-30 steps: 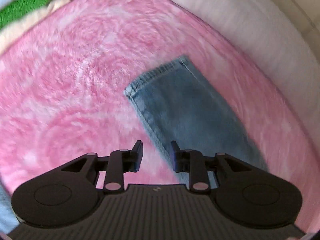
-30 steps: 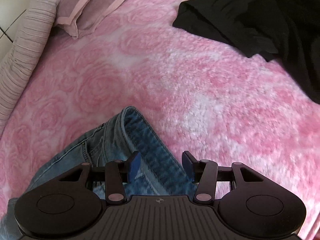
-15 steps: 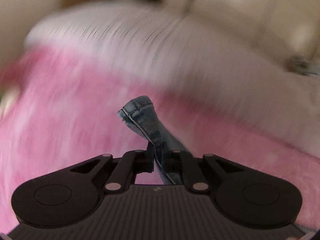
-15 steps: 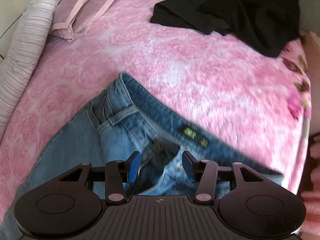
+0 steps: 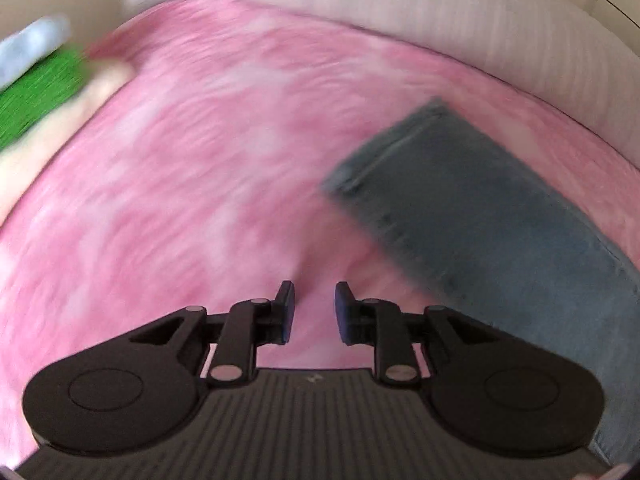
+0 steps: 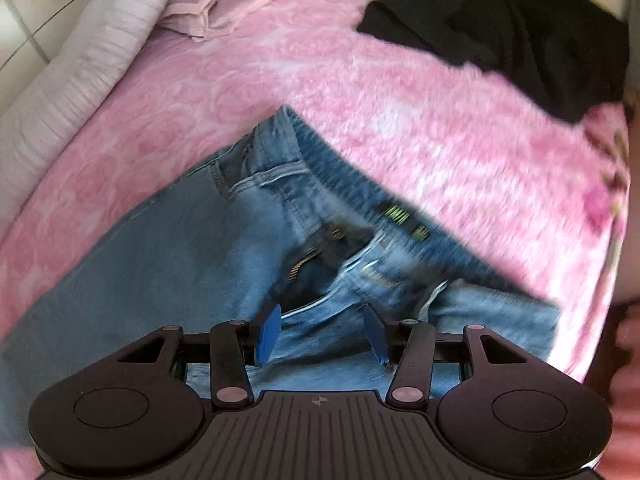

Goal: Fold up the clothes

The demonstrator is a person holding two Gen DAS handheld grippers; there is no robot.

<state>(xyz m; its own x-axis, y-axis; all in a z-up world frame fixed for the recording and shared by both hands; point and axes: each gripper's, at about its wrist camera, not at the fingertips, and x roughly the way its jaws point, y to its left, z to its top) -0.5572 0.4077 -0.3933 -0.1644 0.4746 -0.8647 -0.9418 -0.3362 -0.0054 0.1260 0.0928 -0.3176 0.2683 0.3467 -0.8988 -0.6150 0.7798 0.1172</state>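
Left wrist: left claw (image 5: 311,312) has let go of jeans leg (image 5: 472,216), jaws opening, empty, leg now right of it. Right claw (image 6: 320,336) wide open, empty over waistband (image 6: 352,184). Leg prob. straightened; fold next.

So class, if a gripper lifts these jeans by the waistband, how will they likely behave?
The jeans will probably flop and drape: the waistband already lies rumpled on the pink blanket. The denim looks thick, so likely heavy for a garment. The leg would probably trail behind.
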